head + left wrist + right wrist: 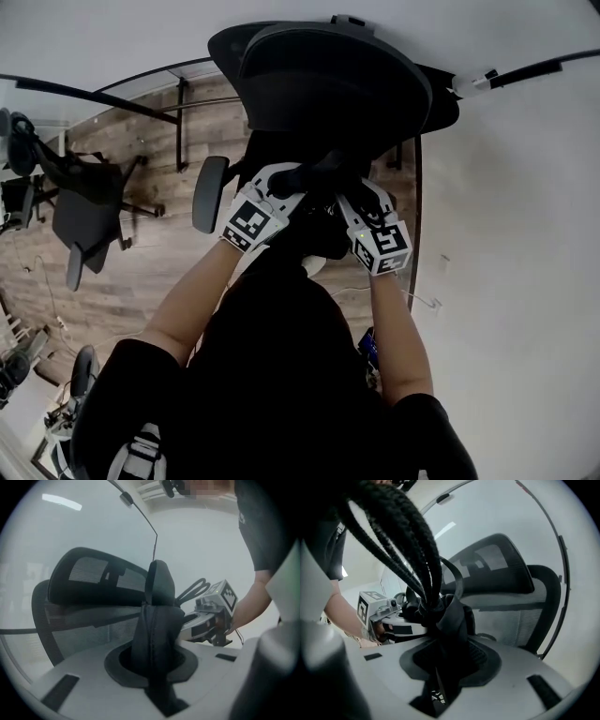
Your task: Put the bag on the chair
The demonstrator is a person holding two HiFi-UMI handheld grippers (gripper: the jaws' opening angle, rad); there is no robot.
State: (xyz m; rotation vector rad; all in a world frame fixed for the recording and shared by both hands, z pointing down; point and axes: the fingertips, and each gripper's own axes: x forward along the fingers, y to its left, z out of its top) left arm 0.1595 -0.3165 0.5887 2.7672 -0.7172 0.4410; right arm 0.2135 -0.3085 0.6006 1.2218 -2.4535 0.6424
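1. Bag (157, 620): black, soft fabric, held up betw. both grippers at centre of head view, just in front of the backrest of the chair (328, 84). Seat is hidden under bag and grippers, so contact w/ seat can't be told.
2. Left gripper (286, 183): jaws almost closed and clamped on a narrow fold of bag fabric. In left gripper view the fold is seen rising from betw. the jaws at lower centre to mid-frame.
3. Right gripper (354, 192): jaws set somewhat wider but pressed on a bunched part of the bag. In right gripper view the fabric is seen wedged betw. them at lower centre.
4. Braided handles (408, 541): black cords, seen running from the bunched fabric toward upper left of right gripper view.
5. Grippers are seen near each other, left one at centre-left and right one at centre-right of head view. Each shows in the other's view: right one at mid-right of left gripper view, left one at mid-left of right gripper view.
6. Chair is black w/ mesh back and curved headrest, and fills upper centre of head view. Its armrest (208, 192) is seen left of the left gripper.
7. Second chair (84, 216) is seen at far left of head view, on wood floor (141, 272), well apart.
8. White wall (525, 234) fills right side of head view.
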